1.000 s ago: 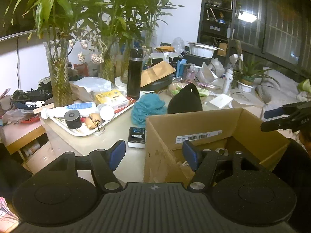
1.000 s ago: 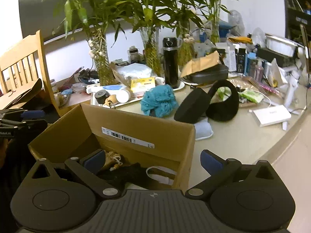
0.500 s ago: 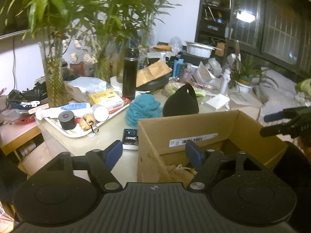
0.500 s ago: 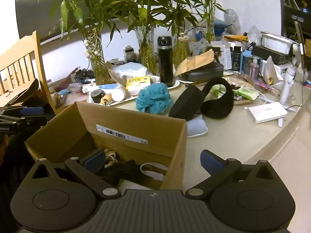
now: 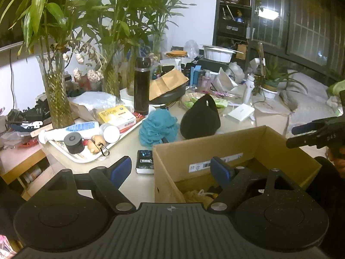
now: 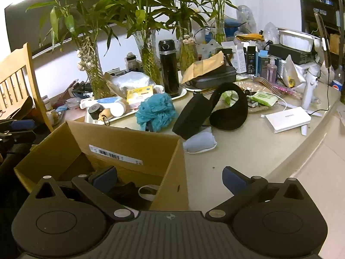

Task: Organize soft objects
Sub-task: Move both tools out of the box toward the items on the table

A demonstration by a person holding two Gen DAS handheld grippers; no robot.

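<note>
An open cardboard box (image 5: 217, 151) (image 6: 133, 149) stands at the table's near edge with soft items inside: a tan rope-like piece (image 5: 195, 195) and dark cloth (image 6: 127, 192). A teal bath pouf (image 5: 158, 126) (image 6: 155, 111), black earmuffs (image 5: 200, 118) (image 6: 217, 110) and a small pale blue pillow (image 6: 199, 143) lie on the table behind the box. My left gripper (image 5: 171, 169) is open and empty over the box's left corner. My right gripper (image 6: 169, 178) is open and empty over the box's right corner.
A white tray (image 5: 86, 158) holds a tube, a black cap and a small figure. A black flask (image 5: 141, 86), bamboo vases (image 5: 57, 99), a yellow box (image 5: 116, 115), a small black box (image 5: 145, 161) and a white power bank (image 6: 287, 118) crowd the table. A wooden chair (image 6: 15, 82) stands left.
Both grippers have pulled back and risen a little from the box, staying open. The box and table objects have not moved.
</note>
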